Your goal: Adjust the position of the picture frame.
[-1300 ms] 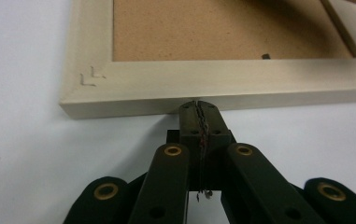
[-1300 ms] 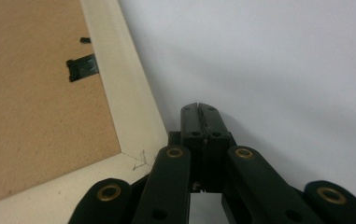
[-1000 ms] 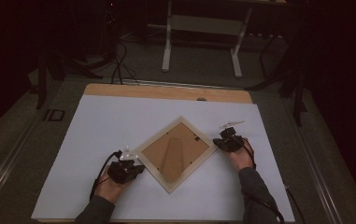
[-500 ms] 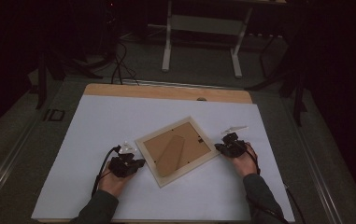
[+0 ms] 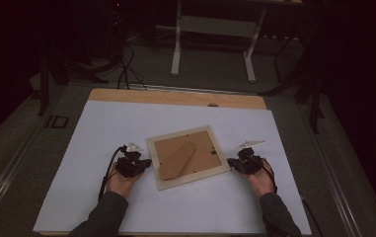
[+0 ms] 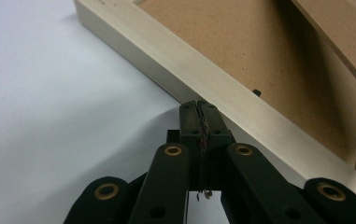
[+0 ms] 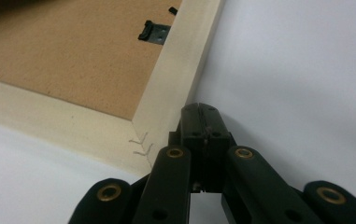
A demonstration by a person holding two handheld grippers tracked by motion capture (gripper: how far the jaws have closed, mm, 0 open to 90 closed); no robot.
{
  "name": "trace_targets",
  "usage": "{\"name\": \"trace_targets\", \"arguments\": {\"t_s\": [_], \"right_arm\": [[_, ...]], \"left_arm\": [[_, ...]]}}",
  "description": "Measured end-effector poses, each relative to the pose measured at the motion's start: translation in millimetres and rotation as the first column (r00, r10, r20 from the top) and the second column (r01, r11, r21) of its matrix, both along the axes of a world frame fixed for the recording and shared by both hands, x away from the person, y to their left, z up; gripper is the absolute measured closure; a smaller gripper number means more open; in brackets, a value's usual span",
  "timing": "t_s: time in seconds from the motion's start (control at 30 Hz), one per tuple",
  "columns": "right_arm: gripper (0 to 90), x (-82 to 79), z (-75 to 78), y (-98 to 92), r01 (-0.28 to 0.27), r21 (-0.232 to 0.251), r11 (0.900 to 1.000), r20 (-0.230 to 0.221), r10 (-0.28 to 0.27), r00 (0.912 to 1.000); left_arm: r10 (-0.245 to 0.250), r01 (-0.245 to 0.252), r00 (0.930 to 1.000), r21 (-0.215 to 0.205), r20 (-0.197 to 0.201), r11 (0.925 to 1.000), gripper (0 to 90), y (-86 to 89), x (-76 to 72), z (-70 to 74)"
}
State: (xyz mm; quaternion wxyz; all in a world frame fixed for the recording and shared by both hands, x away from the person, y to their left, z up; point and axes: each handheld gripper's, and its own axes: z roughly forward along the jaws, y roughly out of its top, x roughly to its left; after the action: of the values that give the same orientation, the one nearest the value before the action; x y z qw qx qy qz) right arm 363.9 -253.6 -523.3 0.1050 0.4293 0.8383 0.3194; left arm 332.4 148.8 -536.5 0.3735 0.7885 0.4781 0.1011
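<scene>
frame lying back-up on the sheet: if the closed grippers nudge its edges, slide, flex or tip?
Probably slides flat: the frame lies face down on a smooth white sheet. Likely stiff, given its thick wooden rails and board back. Pushes from the left gripper and right gripper on opposite sides would likely turn it.

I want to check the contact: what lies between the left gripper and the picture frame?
Nothing. In the left gripper view, the shut left gripper tip meets the outer edge of the wooden picture frame, with no gap visible.
</scene>
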Motion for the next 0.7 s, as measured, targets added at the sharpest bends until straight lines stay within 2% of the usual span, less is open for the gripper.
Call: {"name": "trace_targets", "arguments": {"t_s": [0.1, 0.17, 0.33, 0.6, 0.7], "right_arm": [[90.0, -3.1, 0.1, 1.3, -0.007, -0.003, 1.000, 0.001, 0.007, 1.0000], [90.0, -5.4, 0.3, 3.4, -0.011, -0.009, 1.000, 0.004, 0.011, 0.9999], [90.0, -9.8, 0.5, 6.7, -0.030, -0.013, 0.999, 0.004, 0.030, 0.9995], [90.0, -13.8, -0.4, 8.9, -0.030, -0.007, 1.000, 0.008, 0.030, 0.9995], [90.0, -14.7, 0.1, 12.1, -0.036, -0.019, 0.999, 0.010, 0.037, 0.9993]], "left_arm": [[0.005, -0.005, 1.0000, 0.001, 0.001, 1.0000, 90.0, 1.8, 5.4, -0.1], [0.006, -0.006, 0.9999, 0.020, 0.011, 0.9998, 90.0, 1.9, 10.0, 0.4], [0.027, -0.027, 0.9995, 0.018, 0.015, 0.9995, 90.0, 3.7, 19.0, 0.1], [0.031, -0.031, 0.9995, 0.024, 0.006, 0.9992, 90.0, 4.1, 30.4, 1.3], [0.050, -0.050, 0.9988, 0.019, 0.003, 0.9986, 90.0, 3.4, 37.1, 1.4]]}}
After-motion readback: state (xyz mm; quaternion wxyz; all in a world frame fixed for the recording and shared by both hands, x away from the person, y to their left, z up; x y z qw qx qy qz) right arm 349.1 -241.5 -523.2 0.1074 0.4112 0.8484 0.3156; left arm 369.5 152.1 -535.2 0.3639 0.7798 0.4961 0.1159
